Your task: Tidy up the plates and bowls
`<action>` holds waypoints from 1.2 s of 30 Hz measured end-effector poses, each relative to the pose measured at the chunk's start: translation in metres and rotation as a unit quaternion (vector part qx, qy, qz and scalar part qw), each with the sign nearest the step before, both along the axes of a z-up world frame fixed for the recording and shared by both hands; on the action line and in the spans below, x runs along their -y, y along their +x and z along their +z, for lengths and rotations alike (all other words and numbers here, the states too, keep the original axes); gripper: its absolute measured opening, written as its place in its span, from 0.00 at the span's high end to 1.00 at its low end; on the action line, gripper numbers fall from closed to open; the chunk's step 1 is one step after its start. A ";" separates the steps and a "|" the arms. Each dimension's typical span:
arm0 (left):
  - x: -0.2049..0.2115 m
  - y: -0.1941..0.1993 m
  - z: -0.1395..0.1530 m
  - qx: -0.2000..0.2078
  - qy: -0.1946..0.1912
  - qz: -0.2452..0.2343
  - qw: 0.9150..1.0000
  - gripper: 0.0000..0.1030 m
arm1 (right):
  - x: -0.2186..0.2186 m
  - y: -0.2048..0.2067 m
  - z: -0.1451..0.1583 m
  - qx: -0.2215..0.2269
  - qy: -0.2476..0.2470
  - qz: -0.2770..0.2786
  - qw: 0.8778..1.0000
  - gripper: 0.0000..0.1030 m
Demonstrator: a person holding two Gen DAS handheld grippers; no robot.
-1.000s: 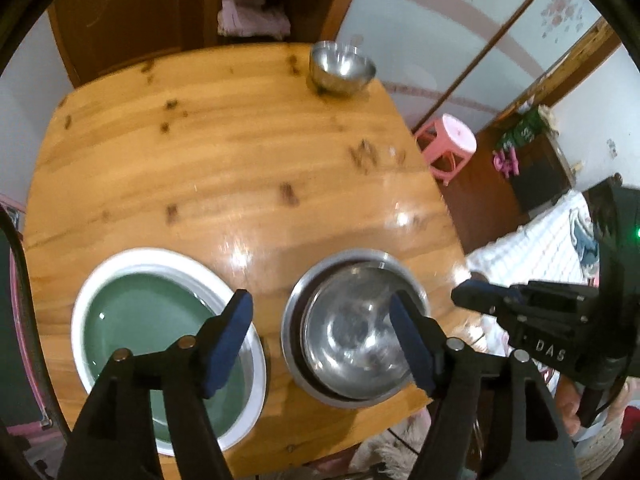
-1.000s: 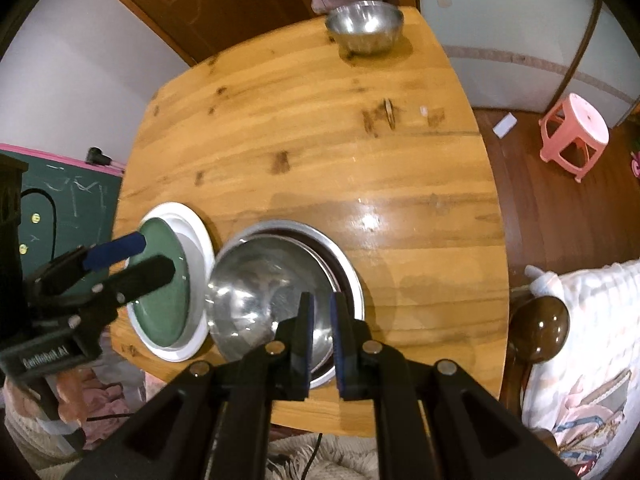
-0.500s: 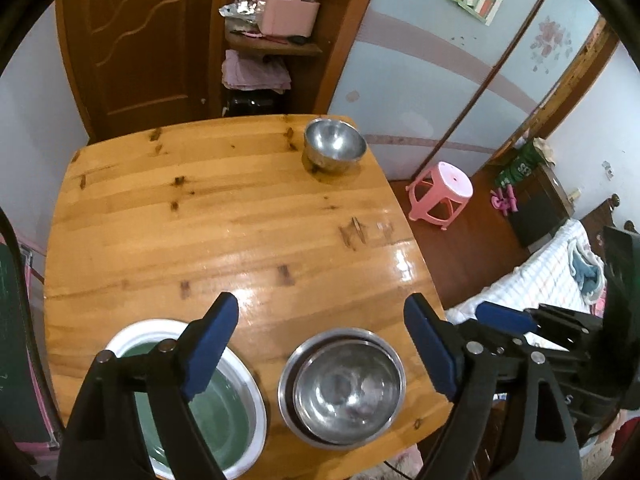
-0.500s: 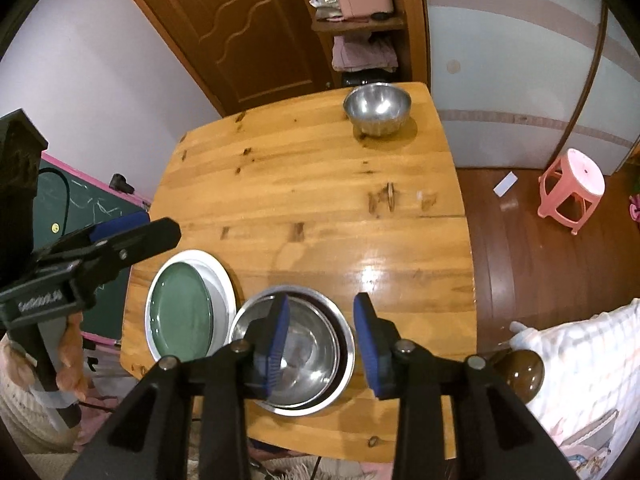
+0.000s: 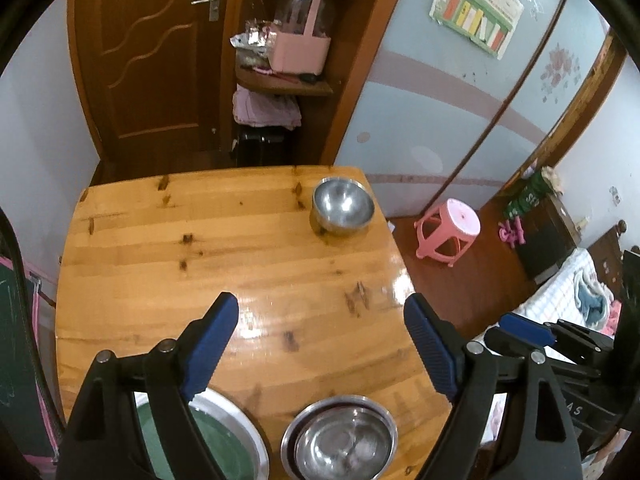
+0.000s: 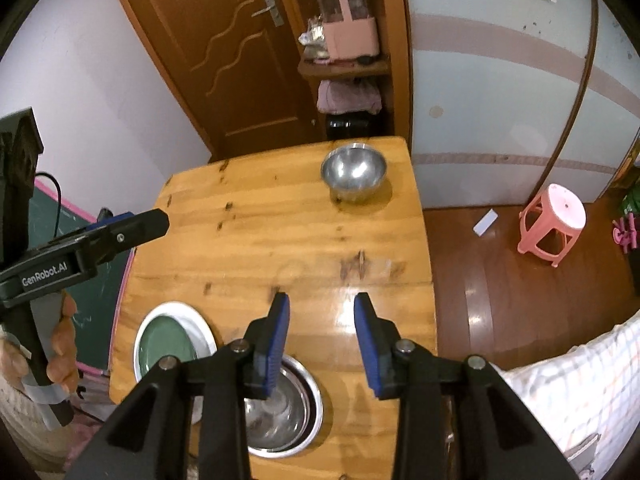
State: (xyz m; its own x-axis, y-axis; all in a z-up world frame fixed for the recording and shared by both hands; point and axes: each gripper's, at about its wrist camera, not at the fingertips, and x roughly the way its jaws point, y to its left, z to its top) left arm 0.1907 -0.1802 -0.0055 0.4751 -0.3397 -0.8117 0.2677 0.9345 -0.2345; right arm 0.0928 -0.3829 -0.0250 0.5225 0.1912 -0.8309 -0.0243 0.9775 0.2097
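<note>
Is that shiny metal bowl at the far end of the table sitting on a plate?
No, the far metal bowl stands alone, directly on the bare wooden table.

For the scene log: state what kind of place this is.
Most likely a room in a home, perhaps a bedroom with a dining table: a wooden table with a steel bowl, a pink stool, and bedding at the edge.
</note>
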 end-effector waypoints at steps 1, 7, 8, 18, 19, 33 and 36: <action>0.000 0.003 0.002 0.002 0.000 0.002 1.000 0.19 | 0.003 0.004 0.004 0.005 0.000 -0.003 1.000 0.68; 0.012 0.027 0.018 0.024 0.022 0.003 0.999 0.19 | 0.015 0.027 0.024 0.028 -0.018 -0.020 0.999 0.68; 0.015 0.032 0.021 0.031 0.027 0.004 0.999 0.19 | 0.017 0.032 0.027 0.030 -0.020 -0.023 0.999 0.68; 0.043 0.115 0.013 0.069 0.034 0.018 0.997 0.19 | 0.043 0.116 0.019 0.015 -0.037 -0.054 0.998 0.68; 0.045 0.125 0.005 0.064 0.033 0.020 0.997 0.19 | 0.046 0.126 0.014 0.011 -0.038 -0.055 0.998 0.68; 0.076 0.230 -0.165 -0.101 -0.013 0.041 0.994 0.20 | 0.070 0.244 -0.105 -0.091 -0.003 -0.089 0.992 0.68; 0.082 0.239 -0.188 -0.114 -0.014 0.048 0.992 0.21 | 0.067 0.259 -0.128 -0.108 -0.001 -0.089 0.990 0.68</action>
